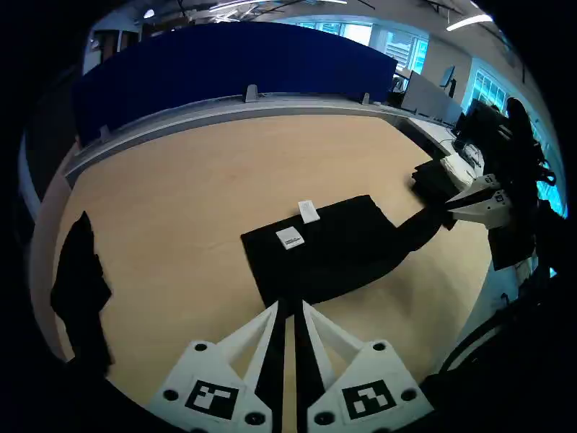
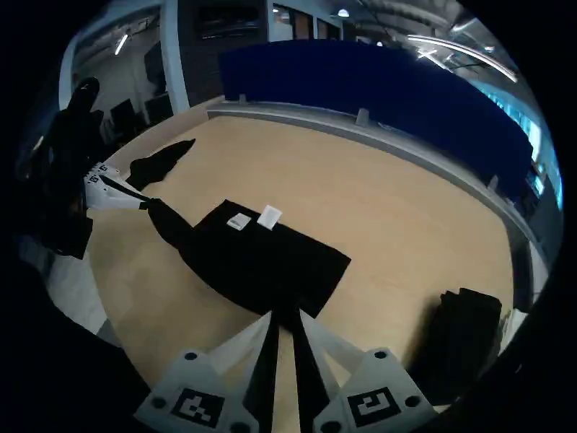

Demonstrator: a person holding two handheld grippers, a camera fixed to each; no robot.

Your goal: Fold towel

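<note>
One black towel (image 1: 339,249) lies mid-frame on the counter (image 1: 180,202), bearing two white tags (image 1: 290,237). The left tool (image 1: 288,307) and right tool (image 2: 285,312), each at the bottom centre of its own view, pinch one towel corner apiece. Two other dark cloths (image 1: 79,281) lie near the frame's edges.

The towel (image 1: 332,245) was black and lay mostly flat on the light wooden table (image 1: 180,202), with two small white tags (image 1: 309,211) near its far edge. One corner was pinched between the closed fingers of the left gripper (image 1: 290,303). Another corner was drawn out into a narrow, taut point, clamped in the right gripper (image 1: 448,207).
</note>
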